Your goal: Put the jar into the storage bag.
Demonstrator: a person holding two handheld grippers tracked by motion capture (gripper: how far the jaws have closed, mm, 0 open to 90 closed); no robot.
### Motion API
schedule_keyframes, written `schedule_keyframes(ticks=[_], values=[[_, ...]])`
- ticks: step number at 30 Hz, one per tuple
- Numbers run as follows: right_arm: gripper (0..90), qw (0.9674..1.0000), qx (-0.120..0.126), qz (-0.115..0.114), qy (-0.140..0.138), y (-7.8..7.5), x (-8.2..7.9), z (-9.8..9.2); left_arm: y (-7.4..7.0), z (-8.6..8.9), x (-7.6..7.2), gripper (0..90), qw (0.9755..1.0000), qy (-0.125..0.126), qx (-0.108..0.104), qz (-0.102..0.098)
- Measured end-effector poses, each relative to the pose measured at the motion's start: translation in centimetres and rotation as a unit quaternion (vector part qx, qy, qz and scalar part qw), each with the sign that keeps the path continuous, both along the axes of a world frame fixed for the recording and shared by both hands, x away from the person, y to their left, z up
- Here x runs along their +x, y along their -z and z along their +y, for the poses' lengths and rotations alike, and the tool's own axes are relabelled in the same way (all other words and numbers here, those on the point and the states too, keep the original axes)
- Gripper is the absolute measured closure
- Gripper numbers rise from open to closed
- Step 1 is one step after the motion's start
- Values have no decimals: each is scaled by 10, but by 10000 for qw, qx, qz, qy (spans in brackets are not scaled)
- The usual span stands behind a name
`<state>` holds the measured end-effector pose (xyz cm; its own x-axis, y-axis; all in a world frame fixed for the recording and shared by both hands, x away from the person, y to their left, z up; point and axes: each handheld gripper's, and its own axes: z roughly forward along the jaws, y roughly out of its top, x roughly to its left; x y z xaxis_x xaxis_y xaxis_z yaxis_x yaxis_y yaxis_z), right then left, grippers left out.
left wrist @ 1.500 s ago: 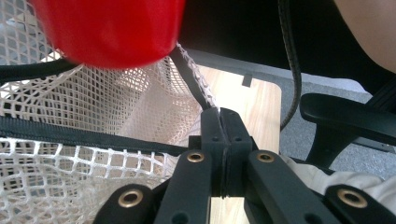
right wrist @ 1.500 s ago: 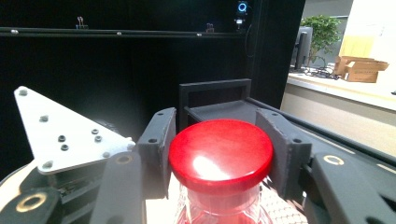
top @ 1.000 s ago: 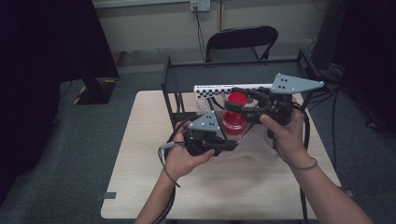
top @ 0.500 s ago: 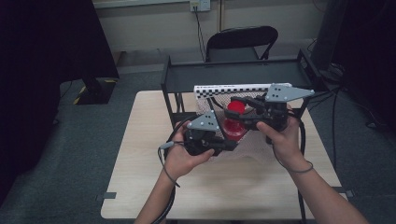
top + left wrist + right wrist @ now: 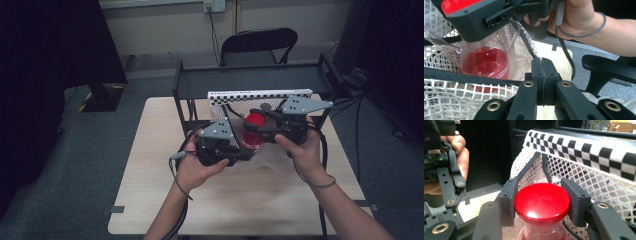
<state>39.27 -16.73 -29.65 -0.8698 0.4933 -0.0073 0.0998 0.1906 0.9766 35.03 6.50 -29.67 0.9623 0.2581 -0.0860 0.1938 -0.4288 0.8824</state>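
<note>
A clear bottle (image 5: 484, 62) of red liquid with a round red cap (image 5: 541, 200) stands upright in the mouth of a white mesh bag (image 5: 579, 172) with a checkered band (image 5: 586, 147). My right gripper (image 5: 541, 201) is shut on the cap, one pad on each side. In the high view the right gripper (image 5: 254, 125) hangs over the bag (image 5: 272, 160) at the table's middle. My left gripper (image 5: 543, 67) is shut on the bag's black rim strap (image 5: 527, 46) and holds the mouth open; in the high view the left gripper (image 5: 242, 154) is just left of the bottle (image 5: 251, 140).
A black metal rack (image 5: 250, 77) stands across the back of the wooden table (image 5: 150, 175), close behind the bag. A black chair (image 5: 260, 42) sits beyond it. Cables trail from both grippers along the forearms.
My right gripper has come down and to the left with the bottle, lowering it into the bag's mouth. The left gripper has stayed where it was, holding the strap.
</note>
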Motion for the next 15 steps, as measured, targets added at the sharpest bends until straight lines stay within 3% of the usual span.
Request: schedule_keyframes(ticks=[15], values=[[492, 9999, -71, 28, 105, 10, 1, -1, 2, -1, 2, 896, 10000, -12, -8, 31]])
